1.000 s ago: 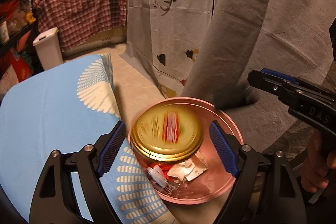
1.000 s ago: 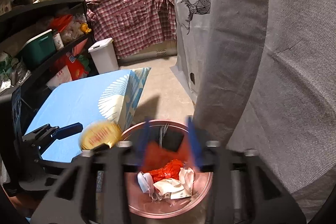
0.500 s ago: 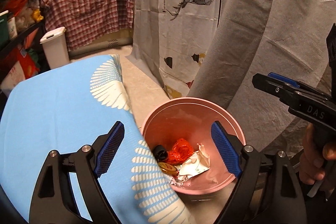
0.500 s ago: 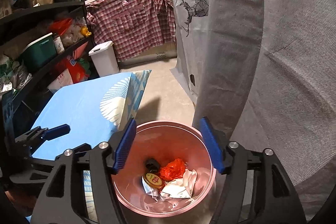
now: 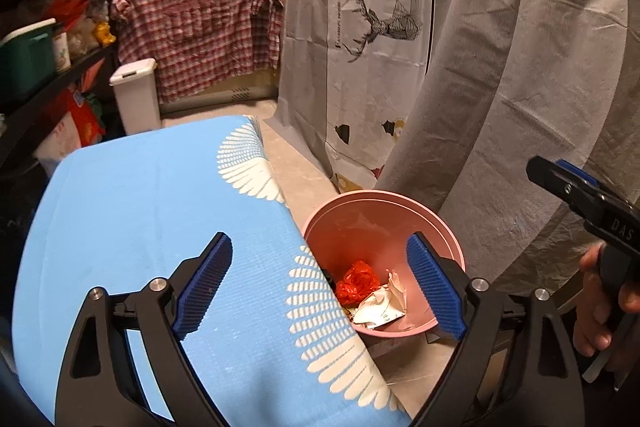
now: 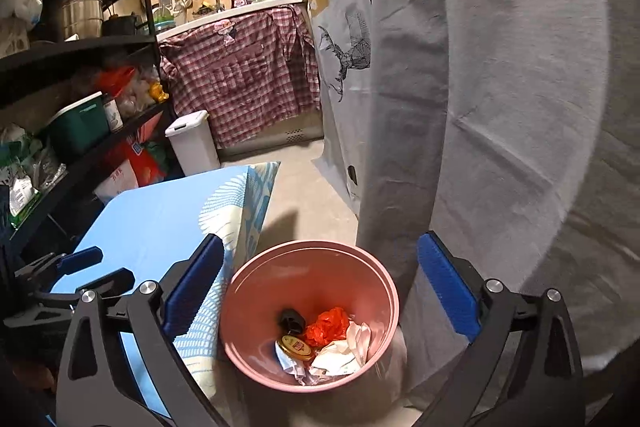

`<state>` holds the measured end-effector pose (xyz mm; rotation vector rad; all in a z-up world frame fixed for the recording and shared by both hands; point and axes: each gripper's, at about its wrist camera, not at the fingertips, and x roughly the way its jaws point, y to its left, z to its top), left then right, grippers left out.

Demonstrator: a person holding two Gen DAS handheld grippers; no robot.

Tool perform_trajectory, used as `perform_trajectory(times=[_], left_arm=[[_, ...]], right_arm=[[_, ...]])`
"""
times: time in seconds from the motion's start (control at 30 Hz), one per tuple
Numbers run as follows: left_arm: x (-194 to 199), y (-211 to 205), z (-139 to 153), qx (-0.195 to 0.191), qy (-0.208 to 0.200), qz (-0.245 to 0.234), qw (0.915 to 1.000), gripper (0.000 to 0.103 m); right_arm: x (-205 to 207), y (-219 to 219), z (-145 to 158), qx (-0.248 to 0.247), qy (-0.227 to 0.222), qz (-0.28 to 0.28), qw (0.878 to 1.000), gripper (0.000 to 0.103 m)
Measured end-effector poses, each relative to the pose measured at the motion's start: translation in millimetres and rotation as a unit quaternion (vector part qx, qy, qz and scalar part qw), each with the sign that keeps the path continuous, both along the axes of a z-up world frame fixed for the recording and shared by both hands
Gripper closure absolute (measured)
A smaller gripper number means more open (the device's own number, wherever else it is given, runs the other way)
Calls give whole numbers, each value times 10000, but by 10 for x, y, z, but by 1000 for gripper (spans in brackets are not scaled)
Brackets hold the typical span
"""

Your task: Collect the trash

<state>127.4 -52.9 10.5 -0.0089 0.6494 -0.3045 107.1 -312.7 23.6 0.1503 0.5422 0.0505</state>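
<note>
Right wrist view: right gripper (image 6: 320,301), just spread wide and empty, overlooks light crumpled trash (image 6: 332,343) at six o'clock in the pink bin (image 6: 256,275); pinch loosely.

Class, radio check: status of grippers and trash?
Left gripper open, empty. Right gripper just opened, empty. Trash in pink bin. Nothing in the way.

The left black two-finger gripper with blue ribbed pads (image 5: 320,291) gapes wide, empty. The right black blue-padded gripper (image 6: 320,297) has just been opening, empty, its hand (image 5: 600,303) at three o'clock.
</note>
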Motion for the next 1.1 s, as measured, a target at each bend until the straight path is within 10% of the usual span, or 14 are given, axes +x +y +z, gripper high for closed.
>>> perform_trajectory(times=[0.67,1.1], left_arm=[[-1127,374,166,103,-279,1034,9942,8],[-1474,191,-40,214,-138,884,9958,8]], right_arm=[[-963,249,21,-253,-11,-13,9997,5],[-1255,356,-86,-497,254,-89,9984,5]])
